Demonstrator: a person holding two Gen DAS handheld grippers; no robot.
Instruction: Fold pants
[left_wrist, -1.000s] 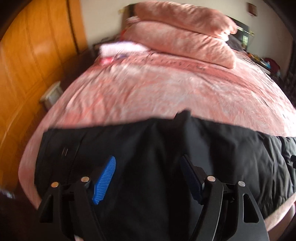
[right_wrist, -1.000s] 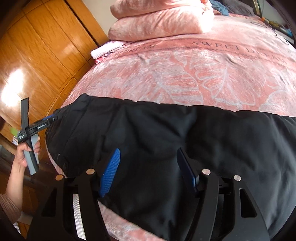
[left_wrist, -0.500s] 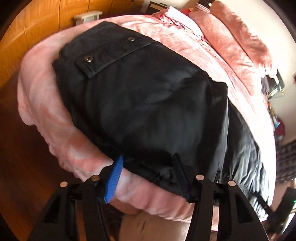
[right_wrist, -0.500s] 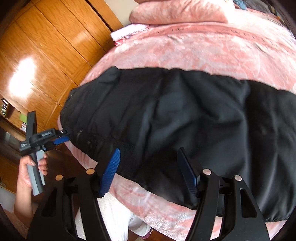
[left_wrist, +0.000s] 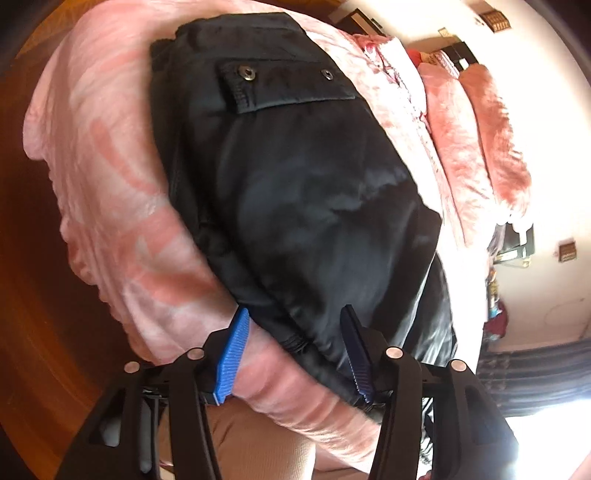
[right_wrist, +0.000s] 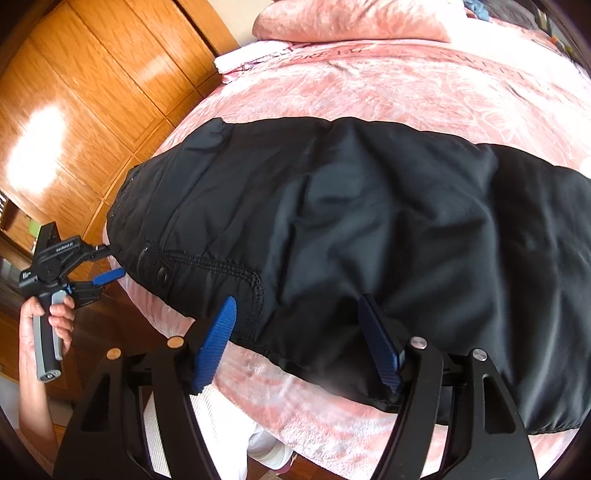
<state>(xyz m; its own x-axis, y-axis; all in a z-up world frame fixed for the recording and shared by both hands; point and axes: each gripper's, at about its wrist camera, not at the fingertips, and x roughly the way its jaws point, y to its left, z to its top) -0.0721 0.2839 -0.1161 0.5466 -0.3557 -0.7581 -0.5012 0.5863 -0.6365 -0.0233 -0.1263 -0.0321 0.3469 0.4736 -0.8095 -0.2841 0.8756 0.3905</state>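
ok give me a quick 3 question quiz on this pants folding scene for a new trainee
1. True or false: the black pants lie on a pink bedspread.
2. Multiple choice: the left gripper, seen from the right wrist camera, is at which part of the pants? A) the waist end, B) the middle, C) the far edge by the pillows.
3. Fill in: both the left gripper and the right gripper have their jaws ____.

Key: 1 true; 2 A; 3 open.
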